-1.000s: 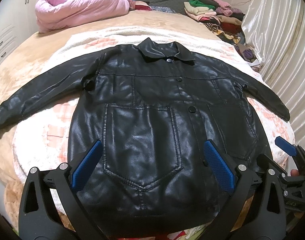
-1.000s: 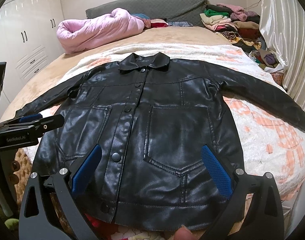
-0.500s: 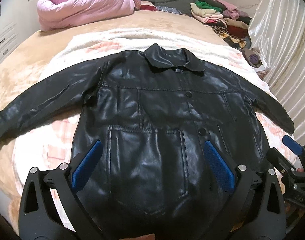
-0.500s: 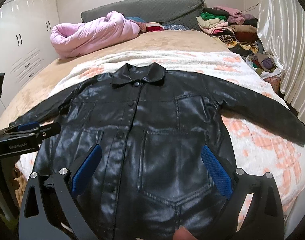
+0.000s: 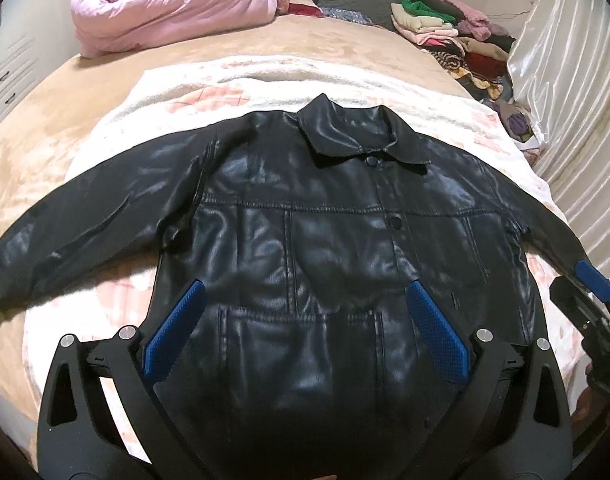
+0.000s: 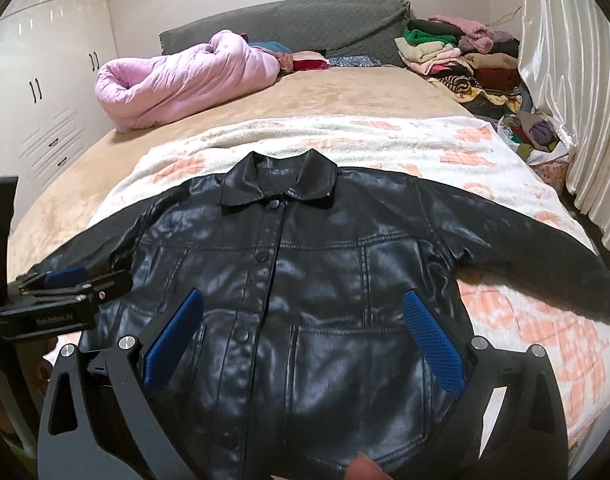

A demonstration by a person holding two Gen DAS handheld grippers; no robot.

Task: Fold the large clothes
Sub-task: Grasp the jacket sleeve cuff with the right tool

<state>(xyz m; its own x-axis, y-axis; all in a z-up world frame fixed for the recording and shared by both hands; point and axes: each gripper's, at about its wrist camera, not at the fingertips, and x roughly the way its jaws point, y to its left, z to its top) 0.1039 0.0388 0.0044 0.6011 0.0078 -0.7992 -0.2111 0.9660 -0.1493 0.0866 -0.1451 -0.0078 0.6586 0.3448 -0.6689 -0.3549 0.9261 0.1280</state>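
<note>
- The bed [image 6: 345,92] takes up most of the room, with a tan cover and a white-and-peach patterned blanket [image 6: 445,148] spread across its near half.
- On that blanket lies the black leather jacket [image 5: 325,240], front up, buttoned, collar toward the headboard, both sleeves stretched straight out to the sides. No fold has been made yet as far as I can see, so I'd say the whole job is still ahead: sleeves in, then the body doubled over.
- A rolled pink quilt [image 6: 185,76] sits far up the bed, well apart from the jacket. It shouldn't interfere.
- A heap of folded and loose clothes [image 6: 461,56] is piled at the far right corner by the curtain [image 6: 565,80], also clear of the work.
- The right sleeve ends close to the bed's edge near the curtain, which might make that reach awkward.
- The left tongs [image 5: 305,328] hover over the lower hem, spread wide and empty.
- The right tongs [image 6: 301,332] are likewise released, poised over the jacket's lower front, gripping nothing.
- A fingertip [image 6: 363,466] peeks in at the bottom of the right view.
</note>
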